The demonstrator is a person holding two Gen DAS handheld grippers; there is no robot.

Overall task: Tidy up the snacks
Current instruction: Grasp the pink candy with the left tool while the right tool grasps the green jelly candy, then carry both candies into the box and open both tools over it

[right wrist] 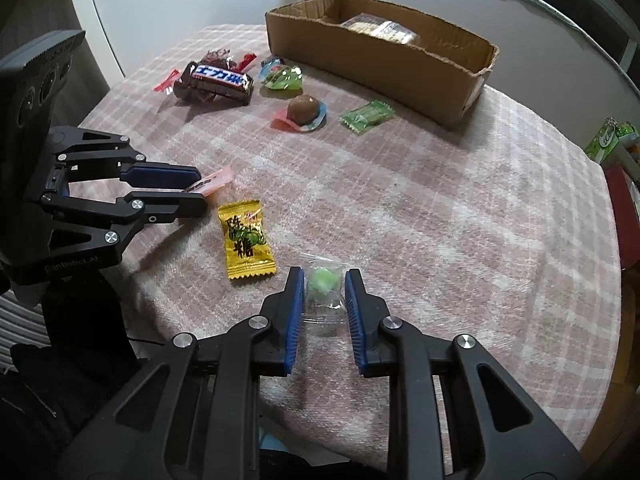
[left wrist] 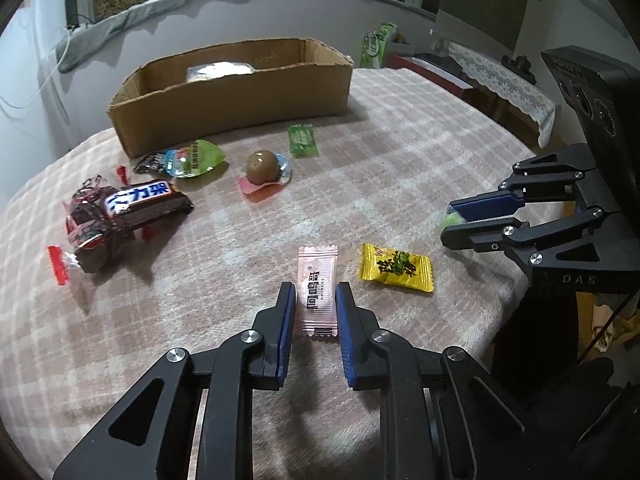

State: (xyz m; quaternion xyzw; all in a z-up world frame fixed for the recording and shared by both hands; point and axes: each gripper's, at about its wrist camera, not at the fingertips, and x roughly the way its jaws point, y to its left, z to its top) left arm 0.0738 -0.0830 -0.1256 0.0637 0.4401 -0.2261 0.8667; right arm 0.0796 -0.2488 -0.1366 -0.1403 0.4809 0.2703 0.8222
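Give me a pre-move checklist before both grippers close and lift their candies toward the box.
1. Pink candy lies between the left gripper fingers: ok.
2. Clear-wrapped green candy lies between the right gripper fingers: ok.
3. Pads already gripping either wrapper: cannot tell; both look slightly open.
4. Yellow candy outside both grips: ok.
5. Cardboard box open on top with free room: ok.
6. Grippers apart from each other: ok.
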